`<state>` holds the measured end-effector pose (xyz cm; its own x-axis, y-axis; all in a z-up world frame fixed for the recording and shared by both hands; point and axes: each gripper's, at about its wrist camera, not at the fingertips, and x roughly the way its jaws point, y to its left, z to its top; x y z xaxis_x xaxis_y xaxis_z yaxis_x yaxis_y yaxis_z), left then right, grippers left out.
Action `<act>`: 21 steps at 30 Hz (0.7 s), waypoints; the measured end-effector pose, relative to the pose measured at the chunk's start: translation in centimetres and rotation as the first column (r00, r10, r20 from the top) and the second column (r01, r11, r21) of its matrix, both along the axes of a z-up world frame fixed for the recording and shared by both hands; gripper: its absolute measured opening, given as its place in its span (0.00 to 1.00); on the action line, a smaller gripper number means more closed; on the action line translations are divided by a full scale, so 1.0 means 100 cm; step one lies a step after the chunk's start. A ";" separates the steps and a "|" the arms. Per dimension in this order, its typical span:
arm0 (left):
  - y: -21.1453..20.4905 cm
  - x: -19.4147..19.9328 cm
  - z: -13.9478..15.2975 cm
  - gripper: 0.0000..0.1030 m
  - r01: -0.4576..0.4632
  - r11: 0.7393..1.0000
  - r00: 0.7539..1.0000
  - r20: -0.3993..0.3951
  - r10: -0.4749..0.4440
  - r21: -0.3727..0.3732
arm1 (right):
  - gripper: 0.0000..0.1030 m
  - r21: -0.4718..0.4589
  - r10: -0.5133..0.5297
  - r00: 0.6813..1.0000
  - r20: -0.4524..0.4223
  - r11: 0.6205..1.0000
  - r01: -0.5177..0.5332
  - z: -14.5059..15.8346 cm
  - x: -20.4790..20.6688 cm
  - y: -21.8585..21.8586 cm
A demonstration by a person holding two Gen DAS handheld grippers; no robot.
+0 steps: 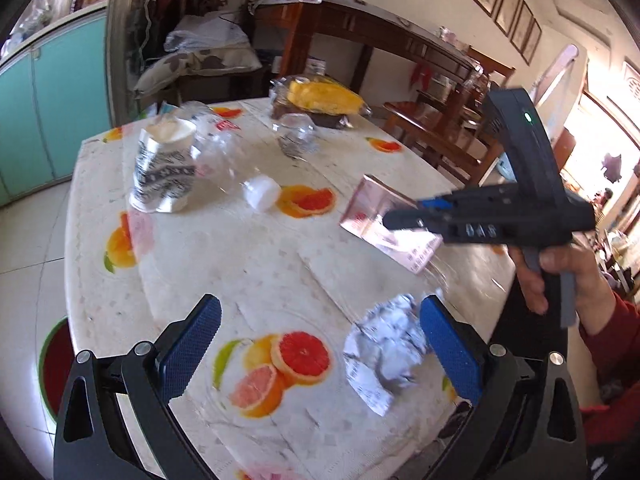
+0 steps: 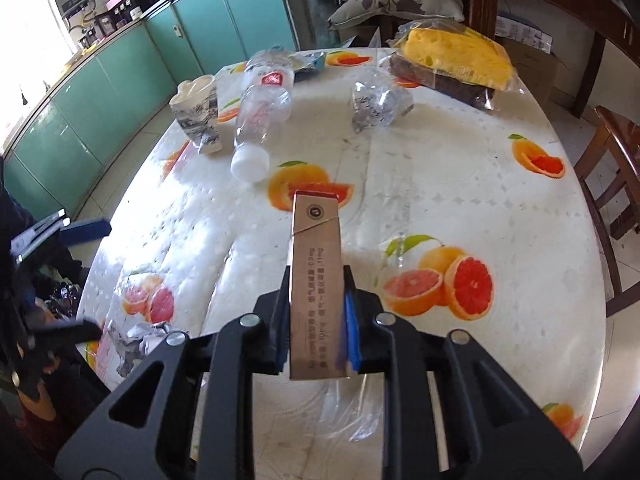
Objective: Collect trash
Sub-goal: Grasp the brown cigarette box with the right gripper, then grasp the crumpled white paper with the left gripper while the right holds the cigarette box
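Here we hold the right gripper clamped on a small brown carton, its blue pads pressed against the box's two long sides, so the carton stands out ahead of the fingers above the table. In the left wrist view the same carton shows as a pinkish box in the grip of the right gripper, with our hand and a red sleeve behind it.

Our left gripper has its jaws wide apart and nothing between the pads; a crumpled piece of paper lies on the tablecloth just beside its right finger. In the right wrist view that crumpled paper sits at the near left edge of the table, close to the left gripper, which is partly cut off there.

Further out, past the carton, a clear plastic bottle lies on its side with its white cap pointing toward us. Just left of it stands a dented paper cup with dark printing. To the right of the bottle lies a crushed clear plastic container.

At the far edge of the table rests a bag of yellow and brown cake. Beyond the table on the left run teal cabinets, and a wooden chair stands on the right.
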<state>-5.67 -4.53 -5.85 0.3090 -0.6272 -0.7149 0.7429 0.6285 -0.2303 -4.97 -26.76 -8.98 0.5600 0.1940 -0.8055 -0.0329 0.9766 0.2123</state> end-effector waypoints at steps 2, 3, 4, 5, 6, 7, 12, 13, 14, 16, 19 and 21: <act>-0.006 -0.009 -0.005 0.93 0.056 0.998 0.998 0.004 -0.056 0.009 | 0.21 0.010 -0.017 1.000 0.016 1.000 0.016 0.004 0.000 -0.005; -0.010 -0.011 -0.007 0.93 0.073 0.997 0.997 0.003 -0.073 0.019 | 0.21 0.016 -0.020 1.000 0.020 1.000 0.019 0.006 0.000 -0.006; -0.014 -0.012 -0.010 0.93 0.085 0.996 0.996 -0.006 -0.085 0.030 | 0.21 0.025 -0.020 1.000 0.023 1.000 0.019 0.007 0.001 -0.007; -0.017 -0.013 -0.012 0.93 0.099 0.995 0.995 -0.016 -0.099 0.033 | 0.21 0.031 -0.018 0.999 0.027 0.999 0.017 0.009 0.001 -0.008; -0.020 -0.014 -0.013 0.93 0.113 0.993 0.993 -0.024 -0.112 0.030 | 0.21 0.028 -0.015 0.999 0.030 0.999 0.014 0.010 0.001 -0.008; -0.024 -0.014 -0.015 0.93 0.125 0.992 0.992 -0.034 -0.125 0.024 | 0.21 0.020 -0.013 0.999 0.035 1.000 0.012 0.012 0.001 -0.007; -0.040 -0.010 -0.027 0.92 0.135 0.991 0.987 -0.091 -0.132 0.028 | 0.21 -0.019 0.017 1.000 0.013 1.000 -0.017 0.006 0.005 0.002; -0.042 -0.009 -0.030 0.90 0.124 0.991 0.988 -0.094 -0.120 0.039 | 0.21 -0.023 0.026 1.000 -0.002 0.999 -0.027 0.003 0.005 0.005; -0.044 -0.006 -0.032 0.87 0.114 0.992 0.989 -0.101 -0.109 0.046 | 0.21 -0.026 0.038 0.999 -0.019 0.999 -0.039 0.000 0.006 0.007; -0.045 -0.001 -0.035 0.73 0.094 0.995 0.989 -0.122 -0.088 0.043 | 0.26 -0.027 0.055 0.998 -0.032 0.998 -0.056 -0.006 0.006 0.012; -0.044 0.006 -0.036 0.60 0.078 0.997 0.984 -0.159 -0.076 0.011 | 0.32 -0.029 0.076 0.996 -0.043 0.997 -0.077 -0.012 0.006 0.017; -0.040 0.008 -0.032 0.51 0.053 0.999 0.988 -0.147 -0.054 -0.007 | 0.32 -0.026 0.074 0.997 -0.038 0.997 -0.075 -0.014 0.007 0.018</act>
<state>-4.88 -8.56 -9.00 0.1669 -0.6422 -0.7481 0.7333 0.5881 -0.3412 -4.28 -24.93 -10.41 0.5147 0.2116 -0.8308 -0.0985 0.9772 0.1879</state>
